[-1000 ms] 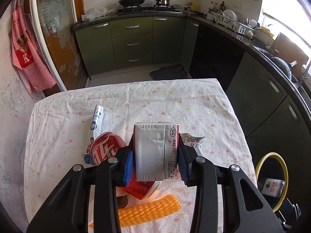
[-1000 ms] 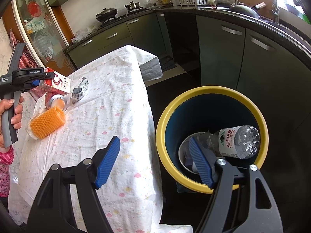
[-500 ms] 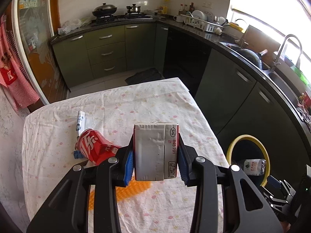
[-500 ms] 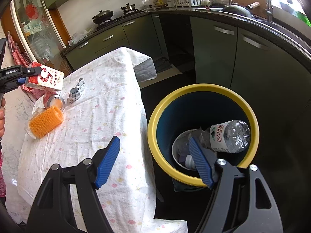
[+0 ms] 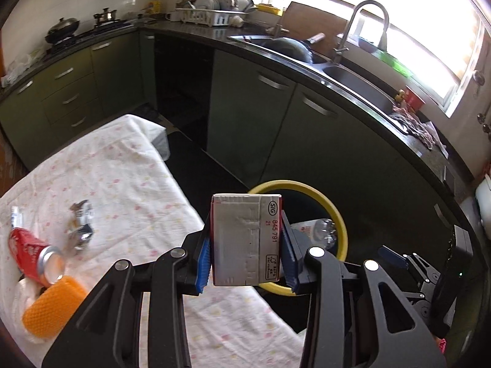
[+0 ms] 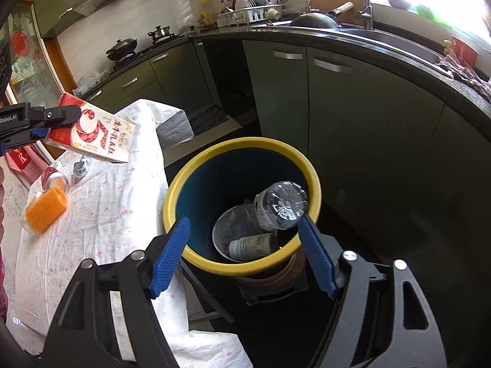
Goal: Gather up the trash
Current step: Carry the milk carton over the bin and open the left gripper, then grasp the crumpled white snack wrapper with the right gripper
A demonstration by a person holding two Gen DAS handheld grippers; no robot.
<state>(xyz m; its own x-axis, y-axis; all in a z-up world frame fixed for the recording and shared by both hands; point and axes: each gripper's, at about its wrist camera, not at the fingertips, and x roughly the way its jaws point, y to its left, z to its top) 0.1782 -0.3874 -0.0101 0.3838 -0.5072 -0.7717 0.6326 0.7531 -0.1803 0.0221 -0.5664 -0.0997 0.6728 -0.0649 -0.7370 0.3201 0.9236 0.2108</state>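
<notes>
My left gripper [image 5: 245, 257] is shut on a red and white milk carton [image 5: 247, 239], held in the air over the table's right edge. The carton also shows in the right wrist view [image 6: 98, 132]. The yellow-rimmed bin [image 5: 334, 211] stands on the floor just beyond it, holding a plastic bottle [image 6: 282, 204] and a small white bottle [image 6: 251, 245]. My right gripper [image 6: 242, 254] is open and empty, hovering above the bin [image 6: 239, 150]. On the table lie a red can [image 5: 30, 253], an orange ridged roll [image 5: 52, 309] and a crumpled foil wrapper [image 5: 80, 227].
The table [image 5: 129, 178] has a white flowered cloth. Green kitchen cabinets [image 5: 254, 113] and a dark counter with a sink [image 5: 353, 76] curve around behind the bin. A narrow strip of dark floor separates table and cabinets.
My left gripper has carried the carton up and to the right, from over the can toward the bin. My right gripper has moved closer over the bin, still open.
</notes>
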